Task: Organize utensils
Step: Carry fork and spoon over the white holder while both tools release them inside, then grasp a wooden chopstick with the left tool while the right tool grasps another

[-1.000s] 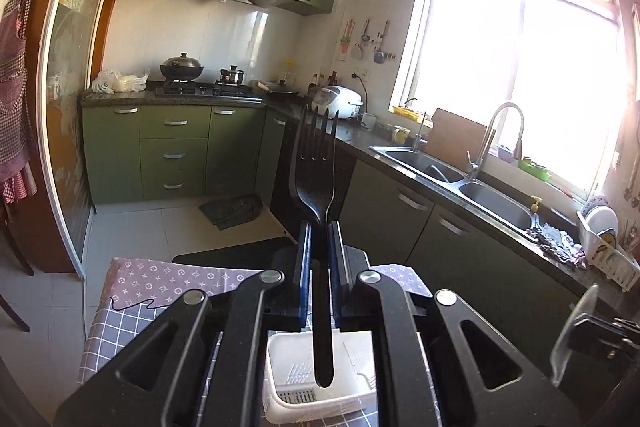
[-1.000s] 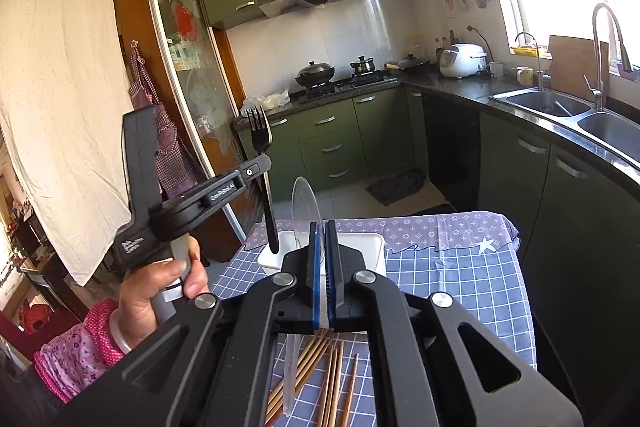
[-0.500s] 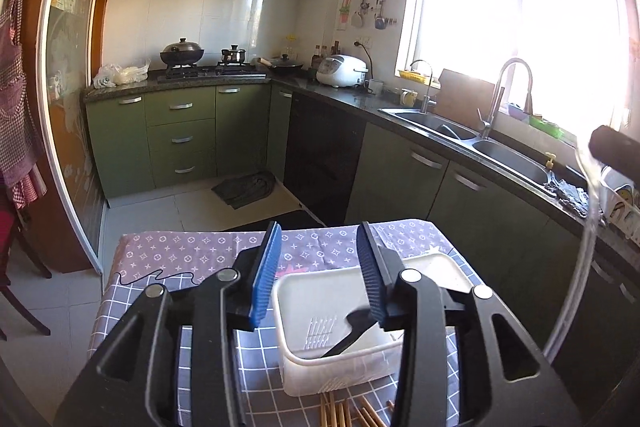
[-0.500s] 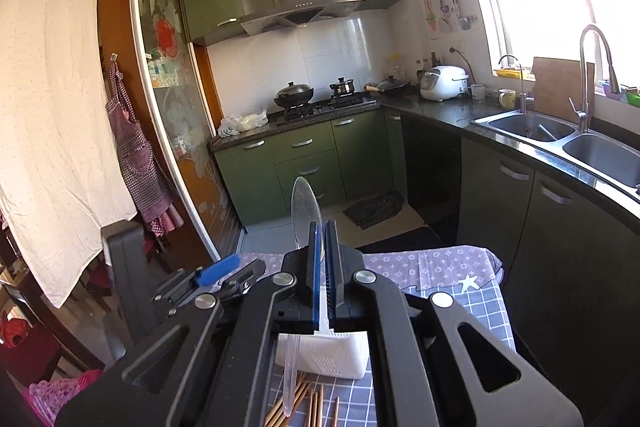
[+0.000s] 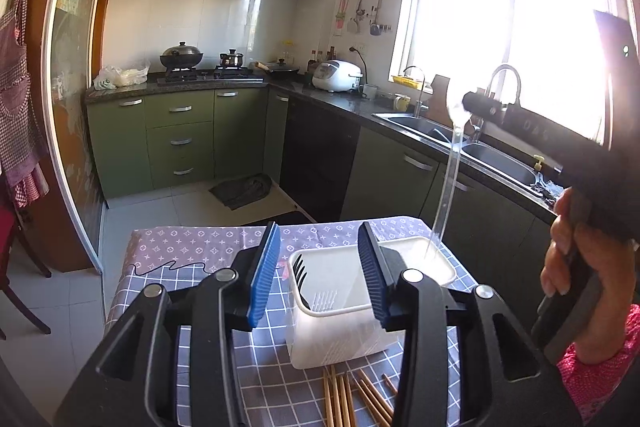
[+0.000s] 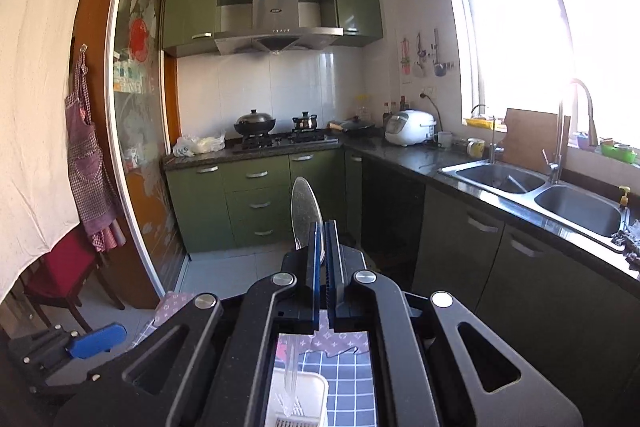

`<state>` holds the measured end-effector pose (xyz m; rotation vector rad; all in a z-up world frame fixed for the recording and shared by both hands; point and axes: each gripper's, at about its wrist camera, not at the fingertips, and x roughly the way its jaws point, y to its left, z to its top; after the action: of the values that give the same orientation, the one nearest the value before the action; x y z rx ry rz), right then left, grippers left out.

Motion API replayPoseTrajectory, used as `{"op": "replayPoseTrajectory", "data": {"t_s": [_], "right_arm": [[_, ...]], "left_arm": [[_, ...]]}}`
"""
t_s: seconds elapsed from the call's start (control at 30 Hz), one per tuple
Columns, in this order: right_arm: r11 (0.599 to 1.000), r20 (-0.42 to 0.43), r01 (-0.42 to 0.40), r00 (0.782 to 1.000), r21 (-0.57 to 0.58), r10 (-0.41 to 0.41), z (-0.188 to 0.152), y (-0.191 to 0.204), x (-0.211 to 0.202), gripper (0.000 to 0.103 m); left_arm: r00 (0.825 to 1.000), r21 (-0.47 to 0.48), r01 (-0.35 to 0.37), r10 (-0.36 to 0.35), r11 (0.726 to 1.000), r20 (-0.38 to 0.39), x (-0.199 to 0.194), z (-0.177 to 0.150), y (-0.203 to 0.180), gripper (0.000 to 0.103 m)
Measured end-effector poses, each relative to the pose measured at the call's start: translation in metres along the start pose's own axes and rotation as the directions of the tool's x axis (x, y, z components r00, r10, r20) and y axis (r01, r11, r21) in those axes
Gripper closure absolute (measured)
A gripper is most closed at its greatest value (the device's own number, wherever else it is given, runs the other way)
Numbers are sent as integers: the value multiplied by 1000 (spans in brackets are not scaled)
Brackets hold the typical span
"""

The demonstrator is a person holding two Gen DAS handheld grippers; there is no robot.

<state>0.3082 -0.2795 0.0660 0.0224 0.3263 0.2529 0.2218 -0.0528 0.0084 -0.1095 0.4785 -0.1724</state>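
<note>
The clear spoon [image 5: 451,163], right of frame, was clamped by the right gripper [image 6: 324,259], its handle tip over the white caddy [image 5: 440,261]. The left gripper [image 5: 318,267] stood released, nothing between. A tilted release could have tipped the spoon out beside the black fork [image 5: 301,281].

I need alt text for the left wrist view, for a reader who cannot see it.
The open left gripper hovers over a white utensil basket holding a black fork on a checked tablecloth. At right, the right gripper holds a clear spoon above the basket; chopsticks lie in front.
</note>
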Motion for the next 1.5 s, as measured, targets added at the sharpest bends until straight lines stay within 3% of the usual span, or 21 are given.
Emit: {"op": "replayPoseTrajectory", "data": {"t_s": [0.23, 0.33, 0.53, 0.63, 0.77, 0.93, 1.03, 1.27, 1.4, 1.5], "right_arm": [[999, -63, -41, 997, -19, 40, -43, 1, 4, 98], [998, -77, -54, 996, -26, 52, -55, 1, -1, 90], [997, -101, -76, 992, -23, 73, -67, -2, -24, 90], [996, -135, -82, 988, -19, 79, -72, -4, -43, 90], [996, -215, -79, 974, -36, 69, -89, -12, -66, 84], [995, -355, -94, 931, -19, 81, -119, -28, -69, 84], [996, -404, -88, 912, -21, 72, -137, -34, -65, 84], [994, -475, -110, 875, -9, 92, -162, -36, -52, 84], [993, -488, -116, 867, 0, 101, -165, -37, -48, 81], [993, -491, -114, 865, 4, 101, -165, -38, -47, 80]], "left_arm": [[998, 3, -8, 8, 1000, -66, -8, -14, 4, 63], [995, 12, -16, 17, 1000, -101, -9, -20, 4, 63], [974, 28, -12, 18, 1000, -226, -5, -38, 2, 63], [947, 38, 2, 11, 999, -321, 1, -55, -1, 63], [887, 44, 27, -4, 999, -461, 14, -81, -5, 63], [815, 76, 36, 15, 996, -579, 35, -109, -7, 71], [781, 72, 40, 14, 997, -624, 48, -120, -9, 75], [727, 67, 26, 28, 997, -686, 72, -135, -9, 85], [707, 51, 38, 10, 998, -707, 80, -140, -10, 88], [707, 50, 40, 7, 998, -708, 83, -140, -13, 88]]}}
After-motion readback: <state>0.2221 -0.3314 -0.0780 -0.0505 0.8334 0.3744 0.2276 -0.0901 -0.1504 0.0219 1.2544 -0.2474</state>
